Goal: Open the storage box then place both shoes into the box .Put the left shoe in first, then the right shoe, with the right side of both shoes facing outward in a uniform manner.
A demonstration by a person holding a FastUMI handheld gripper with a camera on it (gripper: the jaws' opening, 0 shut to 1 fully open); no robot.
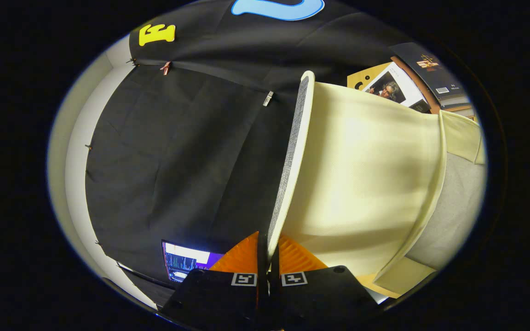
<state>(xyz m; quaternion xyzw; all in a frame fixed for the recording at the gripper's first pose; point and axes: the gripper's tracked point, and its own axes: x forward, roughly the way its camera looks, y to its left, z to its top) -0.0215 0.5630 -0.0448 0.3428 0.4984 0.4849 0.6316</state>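
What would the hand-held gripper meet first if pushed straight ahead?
Nothing new: the hand-held gripper is already shut on the box lid, whose edge runs on ahead between its fingers. Beyond, probably the black cloth wall.

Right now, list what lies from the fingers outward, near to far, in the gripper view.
Orange fingers of the gripper, shut on the lid's edge → raised cream lid of the storage box → books beyond it.

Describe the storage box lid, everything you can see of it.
The lid is a flat panel, pale cream fabric on its inner face, grey woven cloth along its thin edge. It stands raised, swung open from the grey box body, with cream flaps at the hinge side. The gripper is shut on its free edge, one orange finger on each face.
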